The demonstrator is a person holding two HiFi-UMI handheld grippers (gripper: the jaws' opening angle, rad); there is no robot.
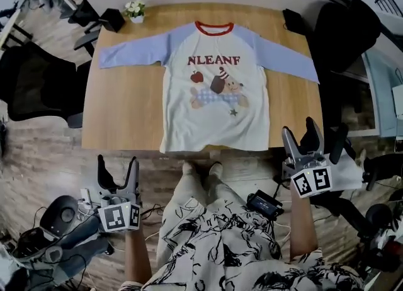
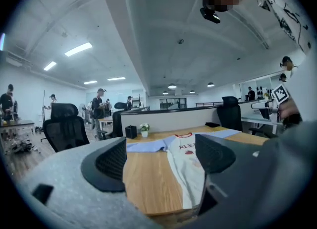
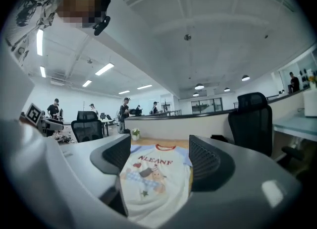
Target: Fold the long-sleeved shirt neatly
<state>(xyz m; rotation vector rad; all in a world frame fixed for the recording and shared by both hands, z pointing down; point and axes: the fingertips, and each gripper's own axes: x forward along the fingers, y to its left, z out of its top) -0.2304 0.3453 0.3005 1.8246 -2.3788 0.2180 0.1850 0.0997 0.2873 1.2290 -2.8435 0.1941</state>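
Head view: one long-sleeved shirt [image 1: 214,88] lies flat, print up, both blue sleeves spread, on the wooden table [image 1: 126,107]. Two grippers, the left gripper [image 1: 117,167] and the right gripper [image 1: 299,133], hover off the near edge, clear of the hem.

Left gripper view: jaws wide apart, empty, the shirt ahead to the right.

Right gripper view: jaws wide apart, empty, the shirt framed between them, untouched.

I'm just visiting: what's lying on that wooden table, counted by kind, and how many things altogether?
long-sleeved shirt: 1
small flower pot: 1
black box near the pot: 1
flat black item at the far right corner: 1
Total: 4
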